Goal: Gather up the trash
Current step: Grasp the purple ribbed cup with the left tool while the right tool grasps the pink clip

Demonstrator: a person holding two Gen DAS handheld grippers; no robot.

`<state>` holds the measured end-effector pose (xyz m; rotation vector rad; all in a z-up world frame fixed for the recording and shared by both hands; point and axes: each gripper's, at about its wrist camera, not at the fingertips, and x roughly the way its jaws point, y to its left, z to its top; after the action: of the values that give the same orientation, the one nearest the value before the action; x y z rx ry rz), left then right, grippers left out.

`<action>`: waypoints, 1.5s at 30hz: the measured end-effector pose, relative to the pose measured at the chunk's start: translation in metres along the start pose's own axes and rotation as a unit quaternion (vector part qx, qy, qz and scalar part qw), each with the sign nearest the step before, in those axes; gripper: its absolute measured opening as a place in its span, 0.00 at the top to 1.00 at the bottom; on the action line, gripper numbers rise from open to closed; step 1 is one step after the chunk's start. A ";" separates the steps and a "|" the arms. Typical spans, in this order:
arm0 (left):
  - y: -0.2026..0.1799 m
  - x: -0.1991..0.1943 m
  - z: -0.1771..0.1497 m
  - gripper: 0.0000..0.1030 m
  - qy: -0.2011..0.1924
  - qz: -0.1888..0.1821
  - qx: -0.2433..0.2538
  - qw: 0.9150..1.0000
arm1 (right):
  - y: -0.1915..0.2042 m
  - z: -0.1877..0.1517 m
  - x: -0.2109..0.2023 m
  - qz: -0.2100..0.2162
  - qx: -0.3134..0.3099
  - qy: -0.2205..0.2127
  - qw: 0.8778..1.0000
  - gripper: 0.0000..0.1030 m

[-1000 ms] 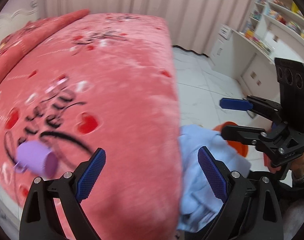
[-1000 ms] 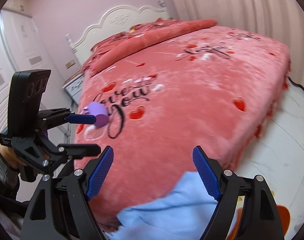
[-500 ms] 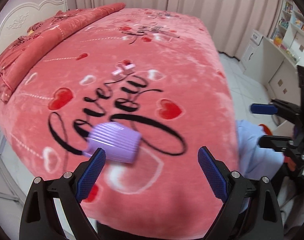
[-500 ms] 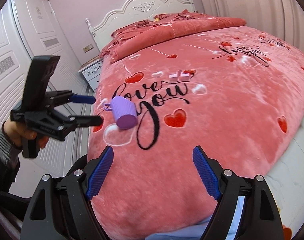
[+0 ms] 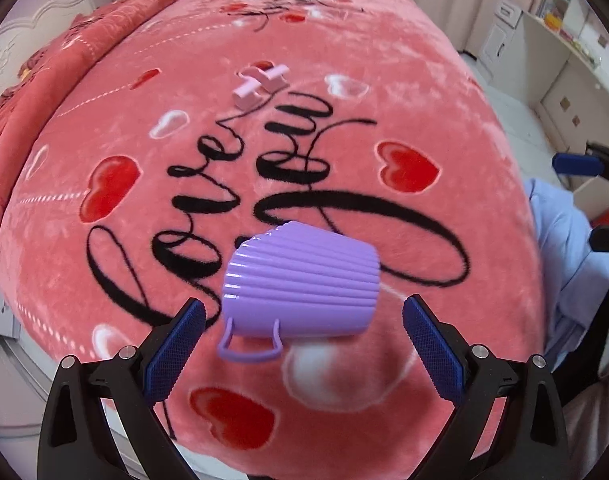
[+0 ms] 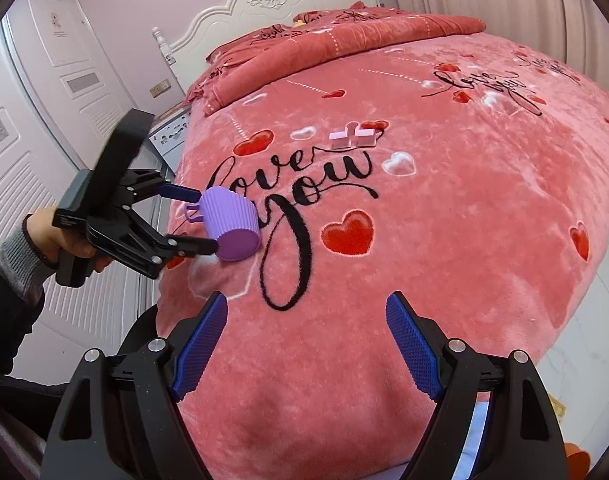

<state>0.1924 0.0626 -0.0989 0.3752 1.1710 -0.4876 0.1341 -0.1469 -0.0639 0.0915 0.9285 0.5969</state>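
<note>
left wrist view
left gripper point(image 5: 303, 340): jaws opening, very wide; blue pads at lower left and lower right of frame, neither touching anything.
purple cup point(image 5: 300, 285): centre of frame, lying on its side on the pink blanket point(image 5: 404, 92), between and just beyond the two pads. long axis runs left to right across the frame; handle at lower left, wider end to the right; which end is the mouth cannot be told.
cup contents: interior not visible.
pink piece point(image 5: 260, 85): small, upper centre, on the blanket, well apart from the cup.
edges: blanket's near edge curves along the bottom of frame, falling away below the fingers. open blanket all round the cup.
right edge: blue cloth point(image 5: 560, 248) hanging beside the bed; tip of the right gripper's pad at far right.

right wrist view
right gripper point(image 6: 306, 344): jaws wide apart, nothing between them; bare blanket ahead.
left gripper point(image 6: 202, 220): left of frame, held by a hand point(image 6: 64, 236); one finger above the cup, one below, straddling it, contact not clear.
purple cup point(image 6: 230, 224): left centre, near the blanket's left edge, closed base facing the lower right, handle to the left.
open room: broad bare blanket at centre and right; headboard point(image 6: 272, 4) at upper centre.
</note>
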 end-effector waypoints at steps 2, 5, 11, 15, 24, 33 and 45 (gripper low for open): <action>0.002 0.006 0.001 0.06 0.004 -0.006 -0.001 1.000 | -0.001 0.002 0.004 -0.001 0.001 0.002 1.000 0.21; 0.003 0.013 0.003 0.06 0.004 -0.015 0.002 1.000 | -0.004 0.004 0.010 0.000 0.004 0.005 1.000 0.21; 0.018 0.012 0.004 0.28 -0.016 -0.062 -0.030 0.998 | -0.008 0.009 0.018 0.003 0.002 0.007 1.000 0.21; 0.021 0.007 0.001 0.28 -0.019 -0.069 -0.031 0.997 | -0.011 0.021 0.029 0.016 0.001 0.006 1.000 0.21; 0.040 -0.008 0.023 0.28 -0.049 -0.066 -0.043 0.996 | -0.018 0.078 0.061 0.033 -0.028 -0.012 0.999 0.21; 0.071 -0.001 0.064 0.28 -0.073 -0.072 -0.041 0.994 | -0.037 0.144 0.124 0.021 -0.037 -0.018 0.999 0.21; 0.103 0.022 0.082 0.28 -0.089 -0.086 -0.036 0.992 | -0.060 0.181 0.233 -0.049 0.003 0.001 0.999 0.22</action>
<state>0.3190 0.1022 -0.0884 0.1644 1.0494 -0.6145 0.4061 -0.0436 -0.1426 0.0517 0.9314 0.5037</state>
